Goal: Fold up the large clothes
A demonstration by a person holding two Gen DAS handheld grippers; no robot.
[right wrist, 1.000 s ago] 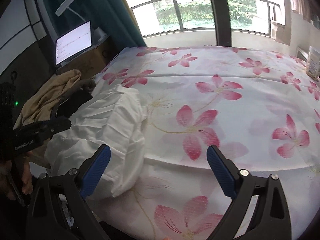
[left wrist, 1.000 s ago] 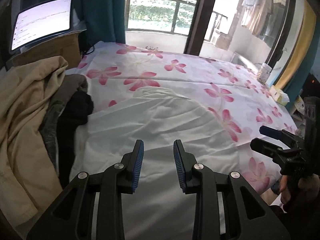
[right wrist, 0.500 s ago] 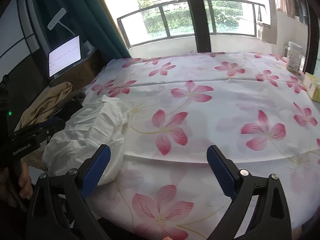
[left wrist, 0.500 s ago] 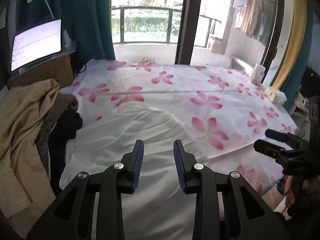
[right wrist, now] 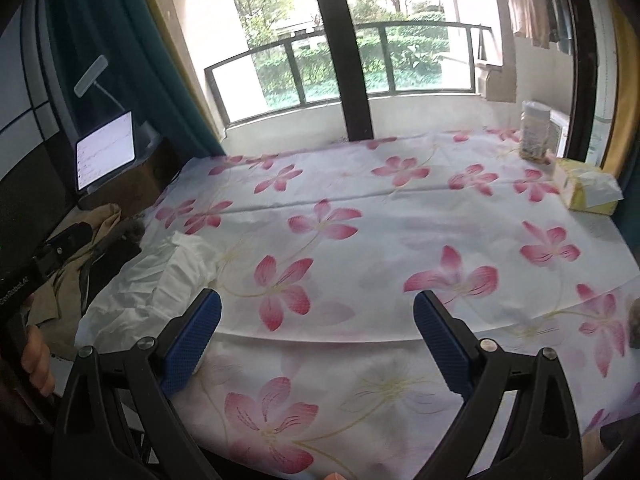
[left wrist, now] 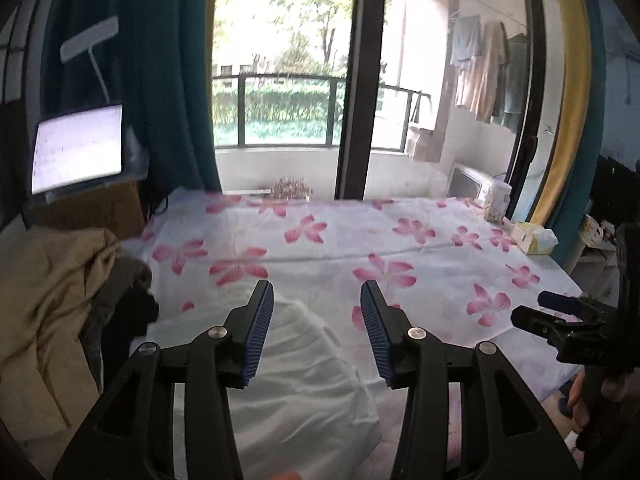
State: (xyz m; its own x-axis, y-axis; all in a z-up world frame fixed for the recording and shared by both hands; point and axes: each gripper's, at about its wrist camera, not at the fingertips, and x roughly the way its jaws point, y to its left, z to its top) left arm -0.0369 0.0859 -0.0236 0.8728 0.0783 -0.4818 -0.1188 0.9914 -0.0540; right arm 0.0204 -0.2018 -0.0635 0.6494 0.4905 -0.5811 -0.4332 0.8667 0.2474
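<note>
Far left: lit tablet (left wrist: 78, 148) on a stand, cardboard box below it, dark teal curtain (left wrist: 160, 80) behind. Under that, a heap of clothes at the bed's left edge: tan garment (left wrist: 48, 300), something dark and grey beside it, type hard to tell through blur.

White garment (left wrist: 296, 372) lies rumpled on the near-left part of the bed, on the flowered sheet (left wrist: 420, 256), just right of the heap. Right wrist view shows the same white garment (right wrist: 160, 280) at lower left.

Left gripper (left wrist: 317, 320) hangs above the white garment, jaws opening, blue pads apart, nothing between them, not touching the cloth.

Centre: bare flowered sheet, window and balcony railing behind.

Right gripper (right wrist: 317, 338) is over the bare sheet to the right of the white garment, jaws spread wide, nothing held. It also shows at the right edge of the left wrist view (left wrist: 556, 312), a hand on its handle.

Far right on the bed: plastic jar (right wrist: 534, 130) and yellow tissue box (right wrist: 588, 192), near each other at the far corner, well apart from the white garment.
</note>
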